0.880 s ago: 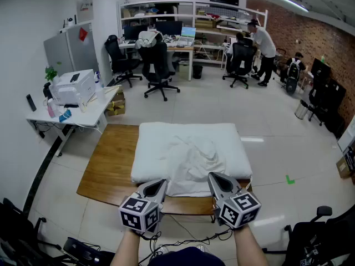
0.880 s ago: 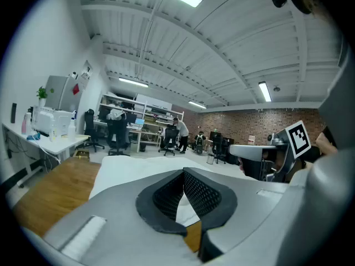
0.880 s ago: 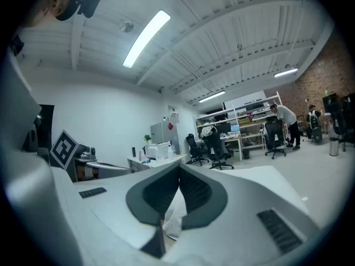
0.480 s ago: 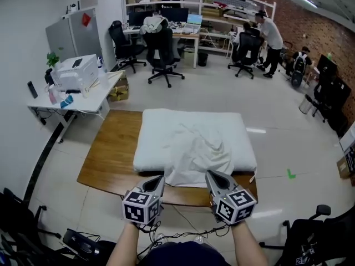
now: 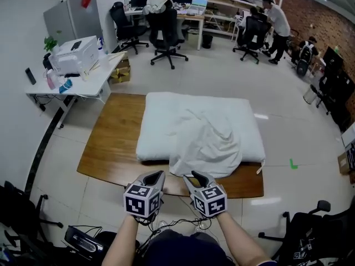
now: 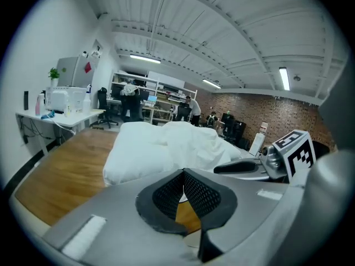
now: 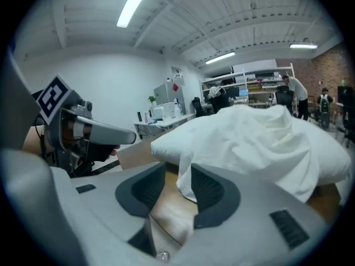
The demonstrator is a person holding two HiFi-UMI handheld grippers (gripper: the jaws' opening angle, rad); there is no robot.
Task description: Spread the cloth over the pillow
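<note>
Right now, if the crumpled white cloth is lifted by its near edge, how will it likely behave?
Probably floppy: the crumpled white cloth lies in soft folds and drapes off the front of the white pillow. Likely light, since the pillow beneath looks plump, barely dented. Lifted by one edge, it would likely sag and trail.

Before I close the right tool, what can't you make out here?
- Right gripper view: whether the cloth touches a pad of the open right tool; they overlap.
- Head view: the cloth's outline on the pillow; white on white.
- Left gripper view: the table, its near edge behind the shut left tool.
</note>
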